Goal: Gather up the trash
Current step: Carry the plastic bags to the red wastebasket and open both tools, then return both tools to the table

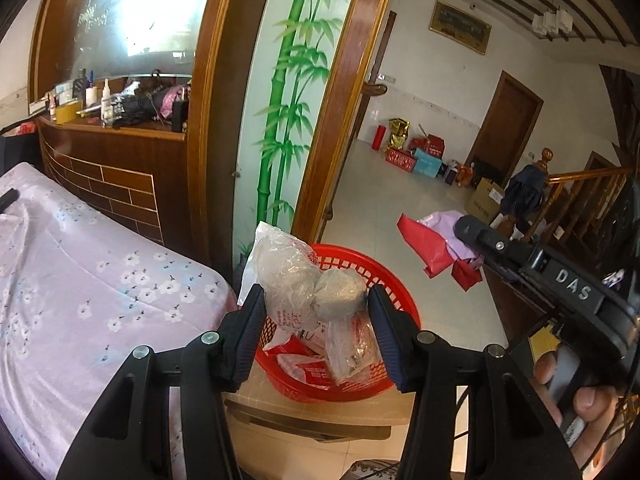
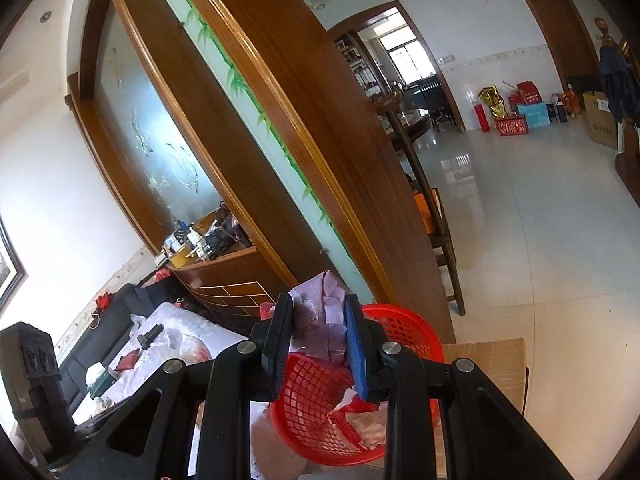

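Observation:
A red plastic basket (image 1: 394, 280) stands on a small beige table and holds wrappers and plastic. My left gripper (image 1: 316, 312) is shut on a crumpled clear plastic bag (image 1: 292, 276) with grey lumps inside, held just above the basket. My right gripper (image 2: 319, 334) is shut on crumpled lilac plastic (image 2: 320, 312) above the same basket (image 2: 404, 328). In the left wrist view the right gripper (image 1: 464, 226) is at the right, holding red and lilac plastic (image 1: 432, 244) in the air.
A bed with a floral pink sheet (image 1: 80, 280) lies left of the basket. A wooden partition with a bamboo panel (image 1: 288, 100) stands behind it. A cluttered wooden counter (image 1: 116, 120) is at the back left. Boxes (image 1: 420, 156) and a stair railing (image 1: 580, 188) stand across the tiled floor.

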Tool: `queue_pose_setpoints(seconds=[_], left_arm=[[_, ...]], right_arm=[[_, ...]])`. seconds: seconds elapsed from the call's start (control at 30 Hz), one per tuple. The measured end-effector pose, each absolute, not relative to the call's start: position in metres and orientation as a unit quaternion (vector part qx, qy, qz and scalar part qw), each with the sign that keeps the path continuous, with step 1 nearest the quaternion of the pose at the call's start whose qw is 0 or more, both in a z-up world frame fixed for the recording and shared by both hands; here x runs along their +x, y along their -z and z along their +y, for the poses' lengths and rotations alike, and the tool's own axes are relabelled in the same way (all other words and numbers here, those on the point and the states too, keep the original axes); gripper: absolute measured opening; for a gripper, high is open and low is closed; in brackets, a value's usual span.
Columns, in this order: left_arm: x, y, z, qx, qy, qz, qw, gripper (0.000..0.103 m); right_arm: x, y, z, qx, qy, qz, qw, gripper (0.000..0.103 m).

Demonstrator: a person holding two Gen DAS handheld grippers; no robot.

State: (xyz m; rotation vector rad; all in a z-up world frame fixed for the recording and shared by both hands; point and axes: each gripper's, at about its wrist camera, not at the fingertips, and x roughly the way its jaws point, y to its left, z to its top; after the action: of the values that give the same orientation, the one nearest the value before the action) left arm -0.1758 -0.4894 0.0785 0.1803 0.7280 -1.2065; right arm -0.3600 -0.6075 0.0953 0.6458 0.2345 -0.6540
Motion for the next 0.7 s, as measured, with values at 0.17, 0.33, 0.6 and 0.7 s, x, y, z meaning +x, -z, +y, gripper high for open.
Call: queue_pose_setpoints(seconds=[0.17, 0.33, 0.6, 0.7], left_arm=[[-0.169, -0.067, -0.505, 0.086, 0.558, 0.346, 0.750, 0.051], [-0.168, -0.057, -0.517, 0.095, 0.563, 0.358, 0.738, 0.052], [-0.162, -0.045, -0.518, 0.097, 0.566, 0.372, 0.729, 0.086], [-0.158, -0.049, -0.507, 0.089, 0.560, 0.371, 0.736, 0.090]], right_arm=[[-0.351, -0.091, -0.614, 0.313, 0.319, 0.124, 0.886, 0.027], [-0.348, -0.084, -0.624, 0.318, 0.320, 0.132, 0.883, 0.027], [-0.340, -0.072, -0.637, 0.343, 0.318, 0.141, 0.872, 0.045], [-0.341, -0.076, -0.636, 0.345, 0.314, 0.134, 0.874, 0.056]])
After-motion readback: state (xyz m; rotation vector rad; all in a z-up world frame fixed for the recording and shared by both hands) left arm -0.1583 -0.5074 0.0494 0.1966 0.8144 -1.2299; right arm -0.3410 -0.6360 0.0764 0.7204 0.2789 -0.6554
